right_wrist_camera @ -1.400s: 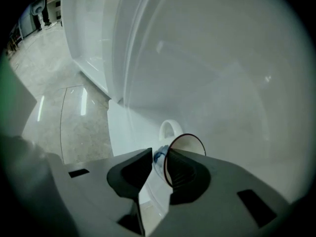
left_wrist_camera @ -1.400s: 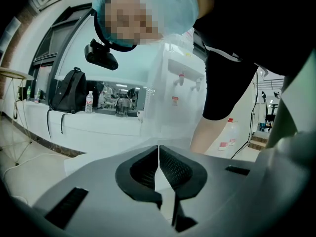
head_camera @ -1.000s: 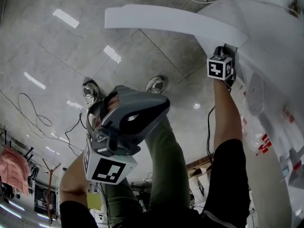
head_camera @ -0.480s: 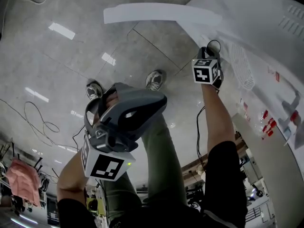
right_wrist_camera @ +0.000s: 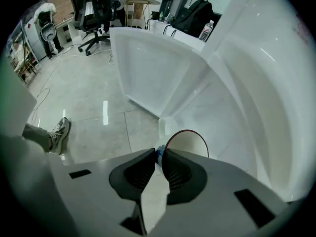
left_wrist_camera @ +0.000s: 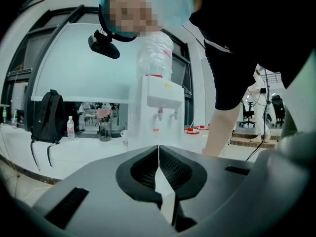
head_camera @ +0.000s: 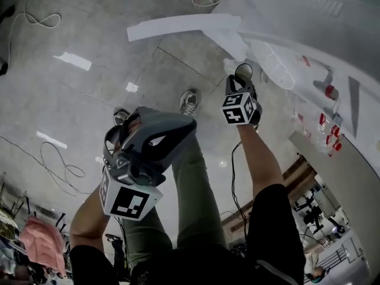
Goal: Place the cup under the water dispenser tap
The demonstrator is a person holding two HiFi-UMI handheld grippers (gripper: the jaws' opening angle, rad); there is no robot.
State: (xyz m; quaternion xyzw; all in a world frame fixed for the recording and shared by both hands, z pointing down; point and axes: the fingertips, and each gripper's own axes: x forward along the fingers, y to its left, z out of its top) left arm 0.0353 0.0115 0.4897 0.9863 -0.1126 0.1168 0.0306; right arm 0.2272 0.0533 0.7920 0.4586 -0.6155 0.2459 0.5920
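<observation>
My right gripper is shut on the wall of a white paper cup with a dark red rim, pinching its near edge. It points steeply down over the floor beside a white counter. In the head view the right gripper is at upper centre, with the cup just showing beyond it. The water dispenser, white with two red-tipped taps, stands on the counter in the left gripper view, some way off. My left gripper is shut with nothing in it and points roughly level; in the head view the left gripper is at lower left.
A black backpack and a water bottle stand on the counter left of the dispenser. The curved white counter rises close to my right gripper. My shoes and loose cables are on the tiled floor. Office chairs stand far off.
Both grippers have risen. The right gripper, still holding the cup, has shifted left in the head view, and the white dispenser side has come further into view at right.
</observation>
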